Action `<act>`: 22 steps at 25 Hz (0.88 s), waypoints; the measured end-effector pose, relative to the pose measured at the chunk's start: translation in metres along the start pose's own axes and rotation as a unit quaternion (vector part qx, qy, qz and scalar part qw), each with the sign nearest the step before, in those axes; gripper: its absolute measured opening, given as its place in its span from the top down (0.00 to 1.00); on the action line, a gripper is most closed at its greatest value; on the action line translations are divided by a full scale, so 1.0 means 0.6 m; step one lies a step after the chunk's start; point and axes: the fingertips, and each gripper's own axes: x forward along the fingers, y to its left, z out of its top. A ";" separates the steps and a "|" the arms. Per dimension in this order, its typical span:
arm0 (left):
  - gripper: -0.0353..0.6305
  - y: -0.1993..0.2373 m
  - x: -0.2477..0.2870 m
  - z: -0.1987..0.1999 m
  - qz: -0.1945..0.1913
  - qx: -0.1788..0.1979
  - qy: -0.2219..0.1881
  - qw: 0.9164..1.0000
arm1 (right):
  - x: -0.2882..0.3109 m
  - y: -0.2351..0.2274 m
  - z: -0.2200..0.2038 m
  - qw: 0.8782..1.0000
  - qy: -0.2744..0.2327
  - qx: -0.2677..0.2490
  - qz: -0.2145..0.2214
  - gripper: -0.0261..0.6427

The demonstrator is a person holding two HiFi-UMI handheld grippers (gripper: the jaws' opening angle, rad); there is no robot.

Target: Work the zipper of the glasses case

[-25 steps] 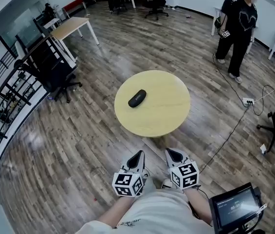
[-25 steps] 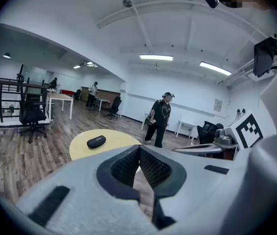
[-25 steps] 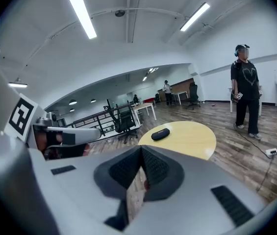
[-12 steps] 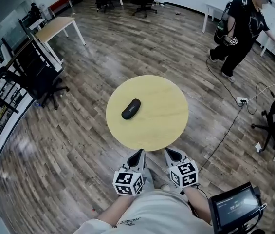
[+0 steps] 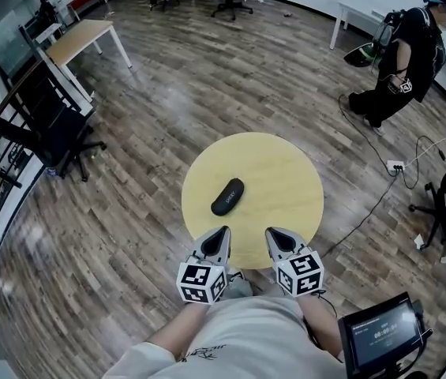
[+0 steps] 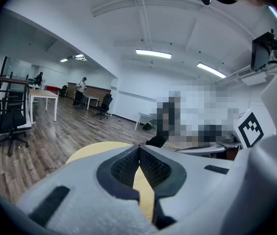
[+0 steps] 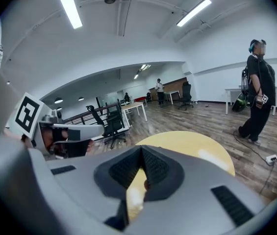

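A black glasses case [image 5: 227, 197] lies closed on the left half of the round yellow table [image 5: 286, 180]. Both grippers are held side by side at the table's near edge, a short way from the case. My left gripper [image 5: 221, 232] is shut, with nothing between its jaws. My right gripper [image 5: 272, 234] is likewise shut and empty. In the left gripper view the left gripper [image 6: 139, 148] points over the yellow tabletop [image 6: 87, 151]; in the right gripper view the right gripper [image 7: 141, 148] does the same over the tabletop [image 7: 192, 143]. The case does not show clearly in either gripper view.
A person in black [image 5: 412, 61] stands at the far right, near a floor cable and power strip [image 5: 396, 165]. Black office chairs [image 5: 57, 136] and a wooden desk [image 5: 80, 39] stand at the left. A screen [image 5: 380, 332] sits at the lower right.
The table and case have come closer; the gripper tips now reach the table's near edge. Both grippers stay shut. The person at the right has walked further away.
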 end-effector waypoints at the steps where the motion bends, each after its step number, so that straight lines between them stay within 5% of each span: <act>1: 0.94 0.010 0.008 0.001 -0.001 -0.001 0.003 1.000 | 0.010 -0.001 0.003 1.000 0.001 0.002 -0.002 0.96; 7: 0.94 0.024 0.053 0.016 -0.003 -0.016 0.012 1.000 | 0.052 -0.037 0.032 1.000 0.015 0.003 -0.003 0.96; 22: 0.94 0.048 0.113 0.034 0.078 -0.046 0.004 0.996 | 0.122 -0.103 0.071 0.997 0.034 -0.021 0.069 0.96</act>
